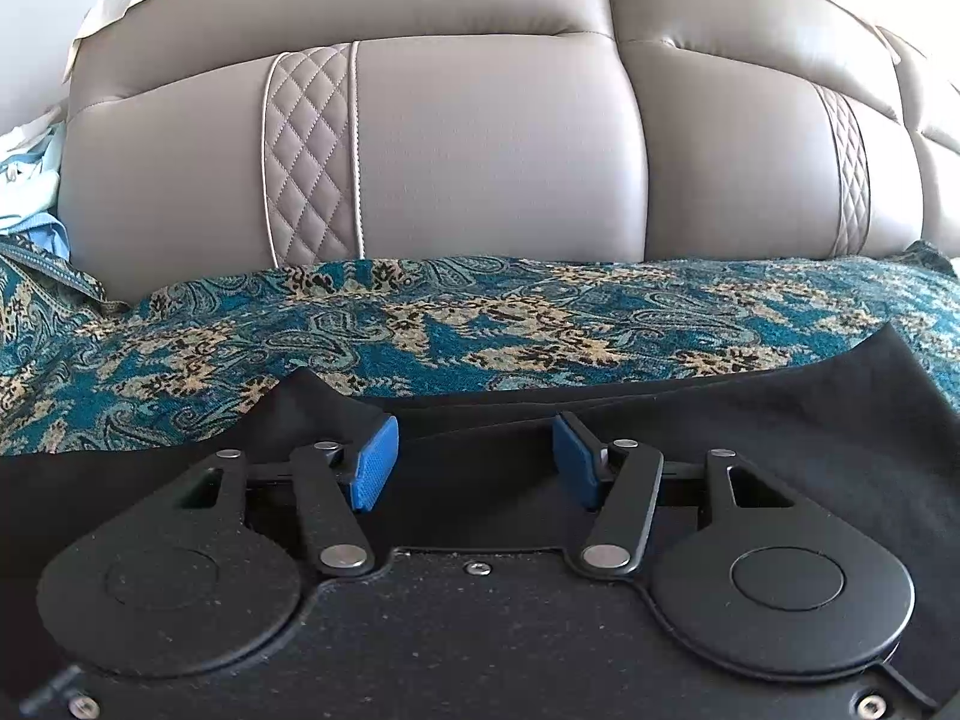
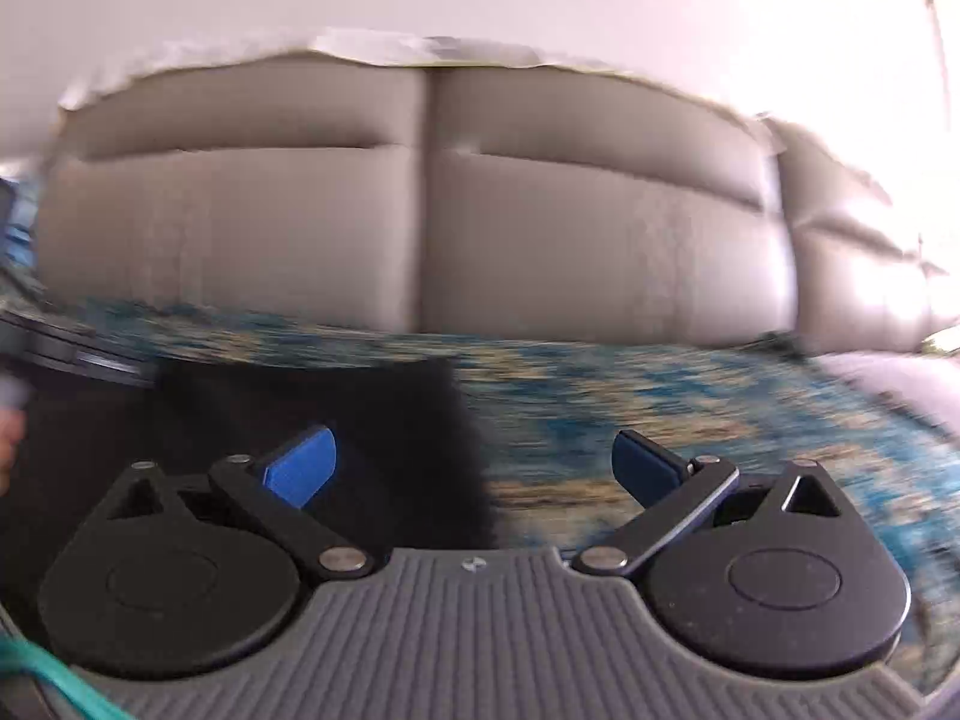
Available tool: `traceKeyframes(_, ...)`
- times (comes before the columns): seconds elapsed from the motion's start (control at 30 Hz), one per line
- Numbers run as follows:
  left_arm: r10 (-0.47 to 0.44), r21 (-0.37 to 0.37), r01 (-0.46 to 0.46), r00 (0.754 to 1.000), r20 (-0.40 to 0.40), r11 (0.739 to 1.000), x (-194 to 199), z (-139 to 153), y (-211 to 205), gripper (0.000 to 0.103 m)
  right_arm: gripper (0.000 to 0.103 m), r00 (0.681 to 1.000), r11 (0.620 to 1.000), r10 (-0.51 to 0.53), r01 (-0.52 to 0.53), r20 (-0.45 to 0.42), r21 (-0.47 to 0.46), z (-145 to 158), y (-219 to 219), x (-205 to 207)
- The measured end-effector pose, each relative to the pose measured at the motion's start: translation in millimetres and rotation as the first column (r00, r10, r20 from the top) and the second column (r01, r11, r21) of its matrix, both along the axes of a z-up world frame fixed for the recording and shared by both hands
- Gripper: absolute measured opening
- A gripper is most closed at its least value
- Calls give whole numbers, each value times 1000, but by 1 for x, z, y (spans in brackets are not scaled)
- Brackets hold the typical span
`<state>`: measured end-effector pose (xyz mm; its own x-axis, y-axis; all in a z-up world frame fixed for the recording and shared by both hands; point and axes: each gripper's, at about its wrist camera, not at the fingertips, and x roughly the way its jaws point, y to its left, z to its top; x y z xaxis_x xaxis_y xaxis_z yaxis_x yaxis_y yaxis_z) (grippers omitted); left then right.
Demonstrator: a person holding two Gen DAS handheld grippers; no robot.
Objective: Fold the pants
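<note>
Pants (image 1: pixel 780 420), black, lie spread on a teal-and-tan paisley cover (image 1: pixel 420 324) over the sofa seat, in front of grey-beige back cushions (image 1: pixel 492 150).

Left tongs (image 1: pixel 474 459): blue pads parted by a moderate gap, nothing clamped between them. They hang low over the black cloth; a raised peak of fabric sits just beside the left pad, but whether the pad touches it cannot be told.

Right tongs (image 2: pixel 474 468): spread wider than the left pair, empty. The left pad sits over the black cloth, the right pad over the bare patterned cover, so the edge of the pants (image 2: pixel 456 450) runs up between the two pads.

Left wrist view only: sharp picture, quilted diamond panel (image 1: pixel 309 156) in the cushion, pale blue fabric (image 1: pixel 27 180) bundled at far left.

Right wrist view only: heavily blurred, a dark object (image 2: pixel 66 354) at the left edge that may be the other tool, a teal cord (image 2: pixel 54 684) at lower left, bright glare at right.
</note>
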<state>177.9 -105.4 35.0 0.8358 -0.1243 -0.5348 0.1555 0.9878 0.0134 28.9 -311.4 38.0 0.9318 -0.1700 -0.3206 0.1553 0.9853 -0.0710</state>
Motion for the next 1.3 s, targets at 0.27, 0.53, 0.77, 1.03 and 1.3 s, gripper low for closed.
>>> traceKeyframes(0.27,80,-62,-82,996,-33,995,-22,24,48,86,103,982,983,184,-183,-45,18,0,55,15)
traceKeyframes(0.53,192,-62,-194,981,-37,979,-92,31,138,88,103,956,953,290,-283,-52,108,3,85,29)
traceKeyframes(0.77,367,-119,-370,929,-47,921,-150,25,218,89,103,920,922,377,-361,-106,143,-2,110,41)
traceKeyframes(1.03,517,-172,-524,851,-90,834,-169,14,276,91,103,877,894,445,-447,-182,28,-23,148,41)
traceKeyframes(1.3,517,-387,-547,835,-189,742,-182,-4,312,71,103,859,874,482,-486,-171,23,-22,151,37)
